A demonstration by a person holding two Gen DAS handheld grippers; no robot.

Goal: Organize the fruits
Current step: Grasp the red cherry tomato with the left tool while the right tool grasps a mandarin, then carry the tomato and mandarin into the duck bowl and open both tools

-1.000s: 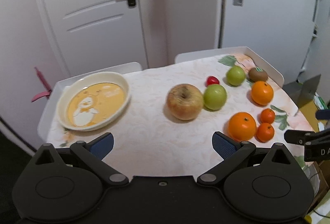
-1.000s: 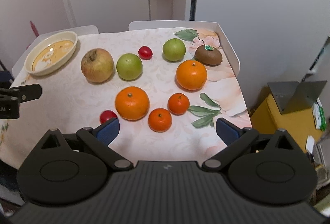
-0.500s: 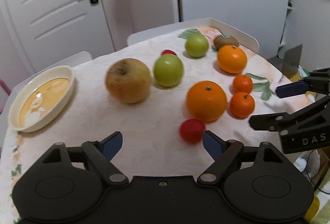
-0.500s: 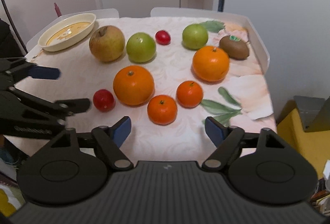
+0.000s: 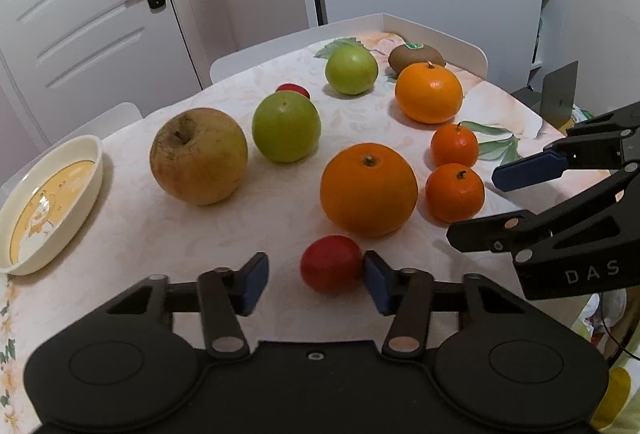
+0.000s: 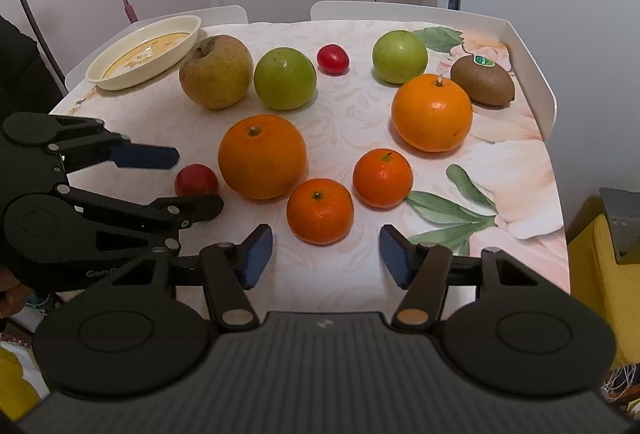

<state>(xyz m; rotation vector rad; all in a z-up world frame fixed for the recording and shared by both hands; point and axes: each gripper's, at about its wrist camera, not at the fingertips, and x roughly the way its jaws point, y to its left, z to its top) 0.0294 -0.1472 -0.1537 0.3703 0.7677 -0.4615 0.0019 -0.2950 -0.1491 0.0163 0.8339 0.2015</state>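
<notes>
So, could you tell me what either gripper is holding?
Nothing: the closing left gripper straddles the red fruit, the closing right gripper nears a small orange.
</notes>
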